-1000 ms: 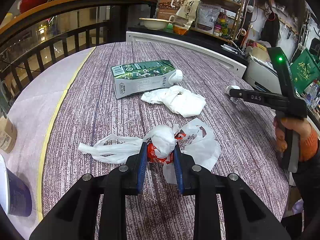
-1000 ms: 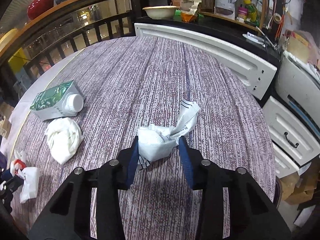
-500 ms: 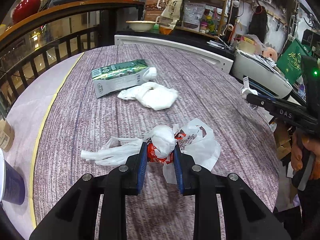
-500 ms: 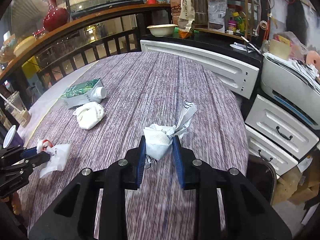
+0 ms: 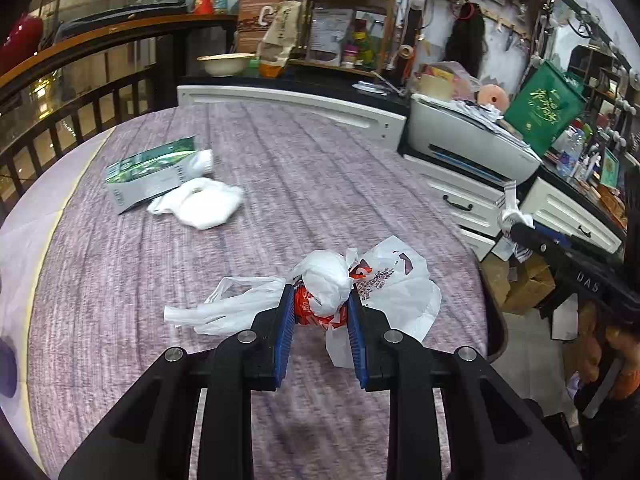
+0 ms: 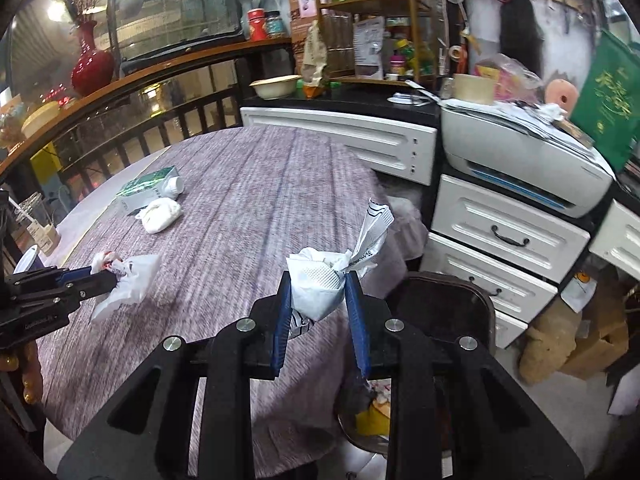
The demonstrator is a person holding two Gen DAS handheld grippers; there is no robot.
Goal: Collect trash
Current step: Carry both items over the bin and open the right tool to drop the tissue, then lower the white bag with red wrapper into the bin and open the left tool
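My left gripper (image 5: pixel 320 308) is shut on a knotted white plastic bag with red print (image 5: pixel 332 284), held just above the round table (image 5: pixel 280 184); it also shows in the right wrist view (image 6: pixel 128 276). My right gripper (image 6: pixel 316 304) is shut on a crumpled white paper wrapper (image 6: pixel 320 284) and holds it past the table's right edge, above a dark bin (image 6: pixel 444 312) with trash in it. A green-and-white carton (image 5: pixel 152 172) lies on its side at the table's far left, with a white crumpled bag (image 5: pixel 204 208) touching it.
White drawer cabinets (image 6: pixel 500 236) and a printer (image 6: pixel 520 160) stand to the right of the table. A dark railing (image 5: pixel 80 104) runs behind it. A paper cup (image 6: pixel 28 260) stands at the left edge. Cardboard boxes (image 5: pixel 524 280) sit on the floor.
Both grippers have lifted and moved right with their trash. The right gripper has left the tabletop and now hangs over the bin beside the table.
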